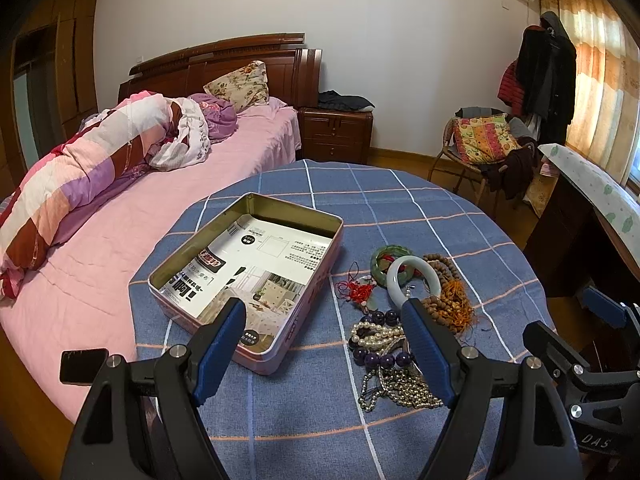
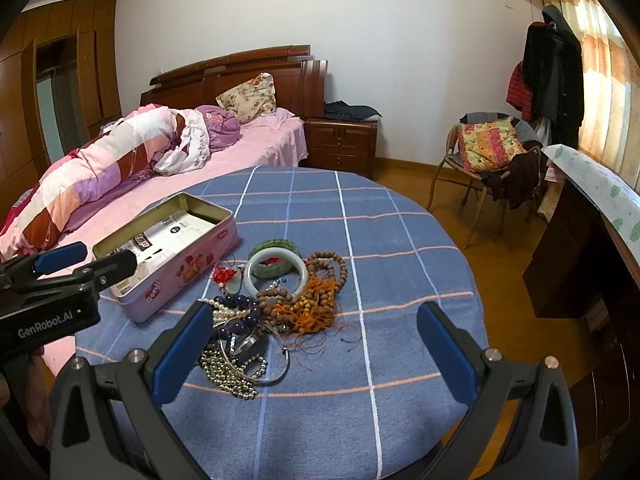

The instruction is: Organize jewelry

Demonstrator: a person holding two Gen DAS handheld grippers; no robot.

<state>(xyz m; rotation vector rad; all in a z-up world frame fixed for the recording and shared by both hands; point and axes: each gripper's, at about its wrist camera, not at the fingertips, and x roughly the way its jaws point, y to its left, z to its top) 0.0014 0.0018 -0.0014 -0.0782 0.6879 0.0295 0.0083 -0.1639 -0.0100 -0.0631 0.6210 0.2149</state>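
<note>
Grippers, two, handheld: left gripper (image 1: 324, 348) is hovering with jaws spread wide and nothing between them, straddling the near end of the tin and the jewelry heap; right gripper (image 2: 316, 344) is likewise gaping and empty, hanging over the near side of the heap.

Tin box (image 2: 188, 268), pink, lid off, is sitting on the blue checked cloth (image 2: 360, 420) just left of the heap, holding only a printed paper liner.

Jewelry heap is lying loose on the cloth: white bangle (image 2: 276, 274) is resting partly on a green bangle (image 2: 280, 246); wooden bead strand (image 2: 328, 268) is running into an orange tassel (image 2: 312, 308); purple bead bracelet (image 2: 240, 312), pearl strand (image 1: 376, 334), metal bead chain (image 2: 230, 374), silver bangle (image 2: 260, 360) and red knotted charm (image 1: 360, 292) are overlapping.

Hazards, as judged: strands are crossing one another, so lifting one is likely dragging neighbours along; tassel threads are prone to snagging; smooth bangles may be slipping from the pads; a trailing chain may be catching the tin rim.
</note>
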